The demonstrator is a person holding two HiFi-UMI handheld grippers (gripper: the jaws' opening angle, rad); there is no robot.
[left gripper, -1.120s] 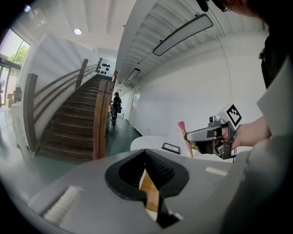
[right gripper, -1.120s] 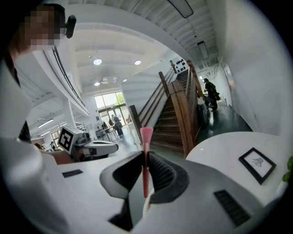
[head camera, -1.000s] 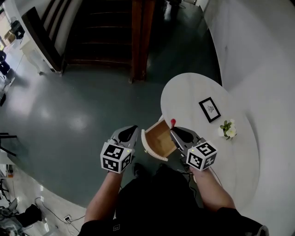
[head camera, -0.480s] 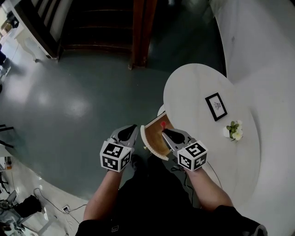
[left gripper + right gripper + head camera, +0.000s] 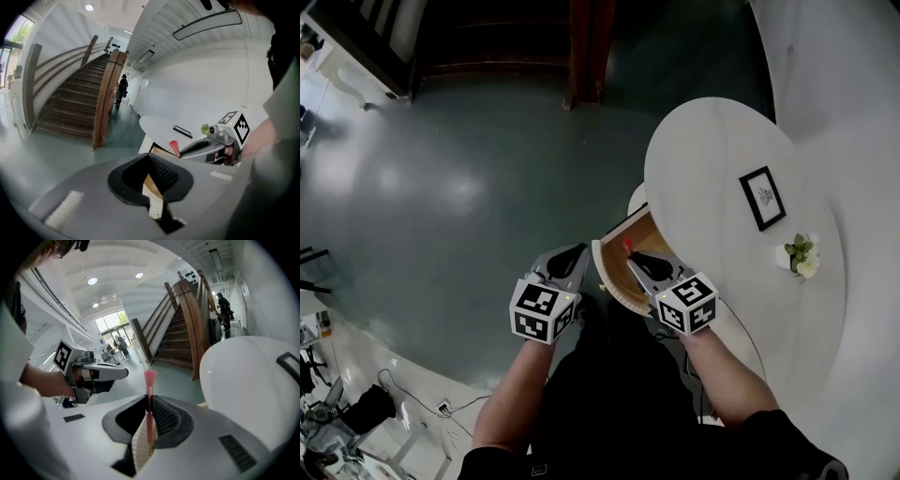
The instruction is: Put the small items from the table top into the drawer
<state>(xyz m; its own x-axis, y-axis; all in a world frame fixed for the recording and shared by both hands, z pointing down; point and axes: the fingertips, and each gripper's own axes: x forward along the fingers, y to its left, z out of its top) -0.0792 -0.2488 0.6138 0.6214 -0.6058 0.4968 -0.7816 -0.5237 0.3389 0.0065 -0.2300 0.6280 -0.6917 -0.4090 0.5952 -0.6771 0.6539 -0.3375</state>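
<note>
My right gripper (image 5: 634, 257) is shut on a thin stick with a pink tip (image 5: 627, 244), held above the open wooden drawer (image 5: 606, 277) at the near edge of the round white table (image 5: 712, 178). In the right gripper view the stick (image 5: 150, 397) stands upright between the jaws of the right gripper (image 5: 148, 414). My left gripper (image 5: 570, 255) hovers left of the drawer front, shut with nothing in it. From the left gripper (image 5: 153, 174) view, the right gripper (image 5: 188, 149) and the pink tip (image 5: 174, 146) show over the drawer (image 5: 158, 151).
A black picture frame (image 5: 764, 198) and a small pot of white flowers (image 5: 798, 256) stand on the table top. A wooden staircase post (image 5: 583, 56) rises beyond the grey floor. The person's legs are just below the drawer.
My right gripper has carried the pink-tipped stick from the table edge to over the open drawer. The left gripper has stayed beside the drawer front.
</note>
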